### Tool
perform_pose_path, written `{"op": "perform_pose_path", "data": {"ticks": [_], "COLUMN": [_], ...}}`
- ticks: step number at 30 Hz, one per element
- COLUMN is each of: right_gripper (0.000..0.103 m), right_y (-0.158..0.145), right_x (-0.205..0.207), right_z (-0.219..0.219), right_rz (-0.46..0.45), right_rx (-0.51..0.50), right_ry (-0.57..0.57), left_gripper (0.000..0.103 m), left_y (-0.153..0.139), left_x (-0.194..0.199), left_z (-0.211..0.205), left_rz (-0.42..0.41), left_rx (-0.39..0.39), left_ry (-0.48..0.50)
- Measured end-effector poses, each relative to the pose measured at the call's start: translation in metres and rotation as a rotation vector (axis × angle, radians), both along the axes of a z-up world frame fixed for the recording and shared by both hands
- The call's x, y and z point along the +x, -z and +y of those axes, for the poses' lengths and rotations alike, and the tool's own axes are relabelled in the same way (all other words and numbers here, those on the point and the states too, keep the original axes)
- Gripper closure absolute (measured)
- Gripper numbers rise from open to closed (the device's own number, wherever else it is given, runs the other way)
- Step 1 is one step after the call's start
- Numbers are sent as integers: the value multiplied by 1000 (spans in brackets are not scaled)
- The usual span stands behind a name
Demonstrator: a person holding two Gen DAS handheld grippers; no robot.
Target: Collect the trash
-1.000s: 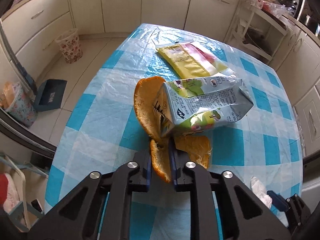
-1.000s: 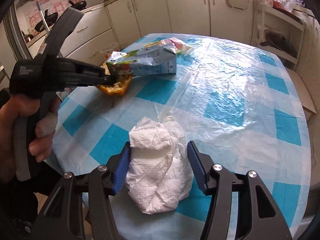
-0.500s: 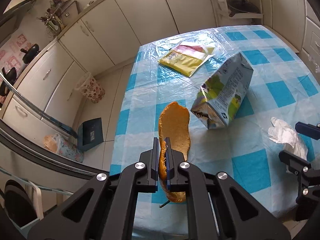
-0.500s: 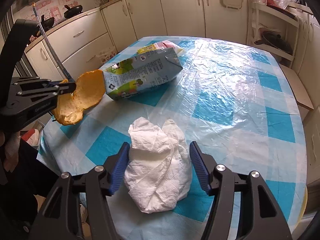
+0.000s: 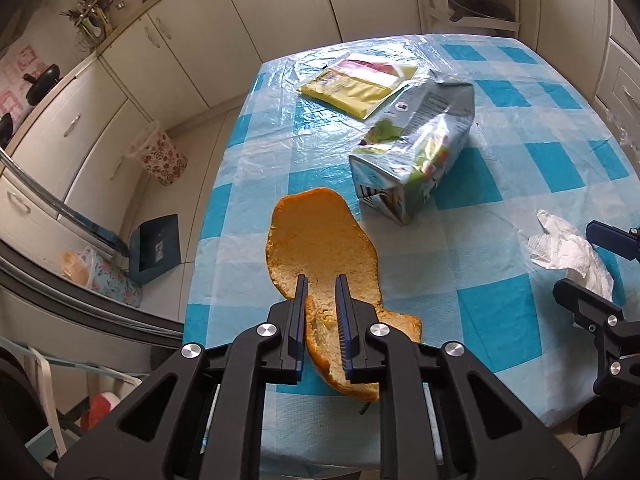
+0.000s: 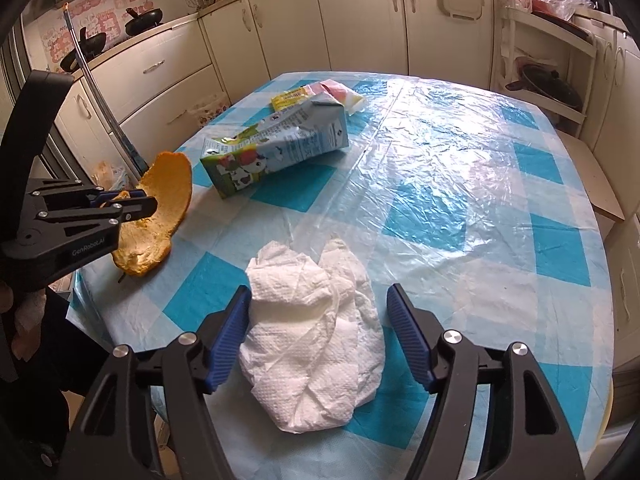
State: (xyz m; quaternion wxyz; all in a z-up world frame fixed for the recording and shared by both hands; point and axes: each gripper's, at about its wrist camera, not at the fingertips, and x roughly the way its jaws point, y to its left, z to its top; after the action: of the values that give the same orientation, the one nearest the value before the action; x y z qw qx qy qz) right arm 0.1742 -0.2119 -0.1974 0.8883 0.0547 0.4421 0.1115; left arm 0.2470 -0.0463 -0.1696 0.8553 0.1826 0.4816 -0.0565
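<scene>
A large orange peel (image 5: 320, 240) hangs above the table's left edge between the pads of my left gripper (image 5: 320, 280), whose jaws are opening but still touch it. From the right wrist view the peel (image 6: 168, 188) is off the cloth in the left gripper (image 6: 148, 204). A crumpled white tissue (image 6: 316, 340) lies on the table between the fingers of my right gripper (image 6: 319, 291). Those jaws are opening, with a gap at the right pad. A crushed milk carton (image 5: 416, 148) lies on its side mid-table, and a yellow wrapper (image 5: 352, 84) lies behind it.
The table (image 6: 460, 184) has a blue-checked cloth under clear plastic. On the floor to its left stand a floral waste bin (image 5: 162, 156) and a dark dustpan (image 5: 156, 248). Cabinets line the walls. A hand (image 6: 24, 320) holds the left gripper at the table's corner.
The left gripper carried the peel away from the carton toward the table's left edge, rolled, and its jaws spread slightly. The right jaws widened around the tissue, which stayed put.
</scene>
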Motion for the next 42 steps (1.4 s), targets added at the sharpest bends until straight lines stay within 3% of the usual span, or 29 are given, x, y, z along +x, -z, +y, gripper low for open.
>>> {"op": "perform_pose_path", "data": {"ticks": [8,16,19,21,22,27,30,33,35,38,40,42], "right_gripper": [36,36,49,64,64,65,65,62,52,50,53,69], "right_y": [-1,0,0,0,-1,-8,-11,-6,-3,-3,-2,-3], "right_x": [0,0,0,1,0,-2,-2,0,0,-1,-1,-1], "right_z": [0,-1,-2,-4,-4,-9,-13,-13,-12,-13,-15,-16], "right_rz": [-2,-1,3,5,-1,-28,-37,-3,5,-2,-1,2], "right_rx": [4,2,0,8,10,21,27,32,27,25,27,36], "right_ry": [1,3,5,3,7,16,23,21,29,34,36,37], "left_gripper": [70,66,67,80,89,98,98,98,93,85,85,89], "left_y": [4,6,6,5,5,1,-2,3,7,10,10,8], "left_x": [2,2,2,2,3,1,1,2,2,2,0,1], "left_z": [0,1,2,3,3,8,12,12,13,12,8,10], "left_rz": [29,38,47,53,56,78,92,121,131,140,122,122], "left_rx": [-55,-74,-93,-112,-117,-205,-261,-259,-252,-256,-234,-248], "left_ry": [-6,-7,1,4,6,29,34,30,15,16,20,12]}}
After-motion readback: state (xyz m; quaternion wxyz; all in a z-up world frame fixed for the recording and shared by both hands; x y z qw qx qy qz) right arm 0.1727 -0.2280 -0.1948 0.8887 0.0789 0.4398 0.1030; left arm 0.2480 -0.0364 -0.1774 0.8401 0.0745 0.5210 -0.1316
